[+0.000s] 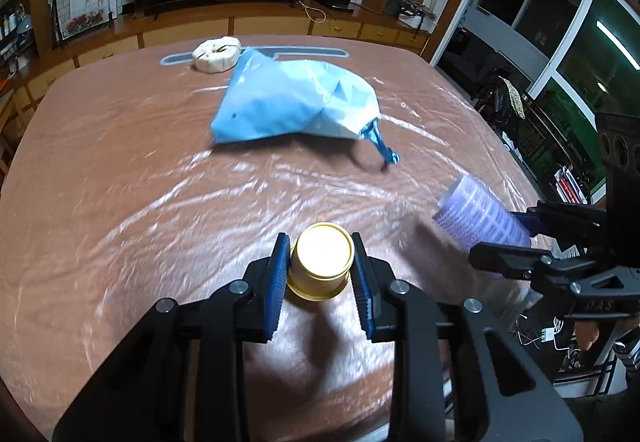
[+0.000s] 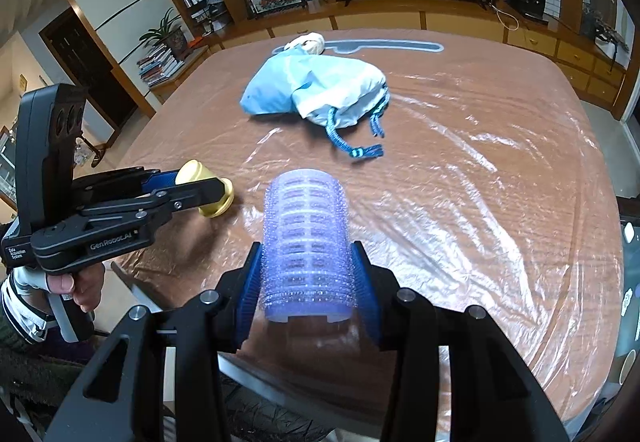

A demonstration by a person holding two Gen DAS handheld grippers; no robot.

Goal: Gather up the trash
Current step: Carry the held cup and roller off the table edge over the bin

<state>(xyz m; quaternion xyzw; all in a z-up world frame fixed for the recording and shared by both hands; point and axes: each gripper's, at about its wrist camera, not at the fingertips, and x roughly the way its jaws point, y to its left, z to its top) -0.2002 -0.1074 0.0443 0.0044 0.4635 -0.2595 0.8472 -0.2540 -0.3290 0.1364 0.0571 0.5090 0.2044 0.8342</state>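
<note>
My left gripper (image 1: pixel 321 248) is shut on a small gold cup (image 1: pixel 321 266), held above the near part of the table; it also shows in the right wrist view (image 2: pixel 206 187). My right gripper (image 2: pixel 307 262) is shut on a purple hair roller (image 2: pixel 306 242), which also shows at the right of the left wrist view (image 1: pixel 480 215). A light blue drawstring bag (image 1: pixel 292 101) lies on its side at the middle of the table, its mouth and blue cords (image 2: pixel 352 145) toward the right; it shows in the right wrist view too (image 2: pixel 316 89).
The brown table (image 1: pixel 120 169) is covered with clear plastic film. A cream cloth bundle (image 1: pixel 217 54) lies behind the bag near the far edge. Wooden cabinets, a TV and a coffee machine stand beyond. A hand (image 2: pixel 76 288) holds the left gripper.
</note>
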